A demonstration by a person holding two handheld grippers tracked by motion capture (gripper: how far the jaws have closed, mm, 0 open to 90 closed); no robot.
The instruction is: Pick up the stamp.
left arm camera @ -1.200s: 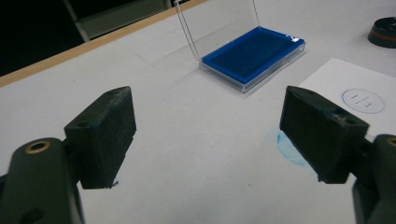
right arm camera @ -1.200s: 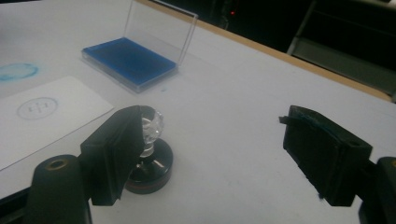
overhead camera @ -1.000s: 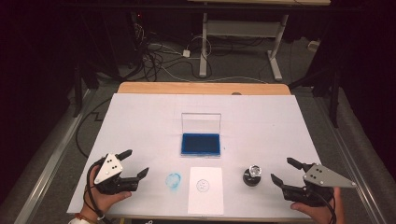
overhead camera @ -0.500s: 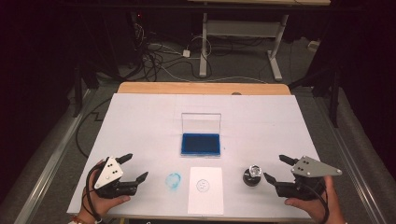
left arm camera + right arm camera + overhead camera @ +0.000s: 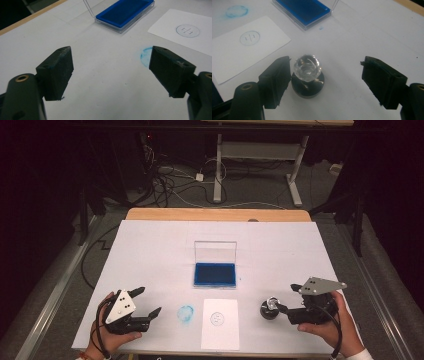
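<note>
In the high view the stamp (image 5: 270,308) sits at the lower right of the frame, small and dark, with its clear top only a bright speck; the near jaw of the right tool (image 5: 287,299) overlaps its edge there, so contact is hard to judge. The right gripper view settles more: the stamp (image 5: 307,75) stands upright on the white table (image 5: 367,37), a faceted clear knob on a black round base, between the spread jaws of the right tool (image 5: 324,82). The left jaw sits just beside the knob, possibly touching it; the right jaw is well apart. Nothing is pinched.

The left tool (image 5: 140,302) lies at the lower left of the high view, jaws spread and empty. Its own view shows the left tool (image 5: 110,72) half covering a blue smudge (image 5: 146,53) behind one jaw.

The card (image 5: 219,322) carries a faint round print, legible only close up. The ink pad (image 5: 215,274) is cut off at the top edge in both gripper views.
</note>
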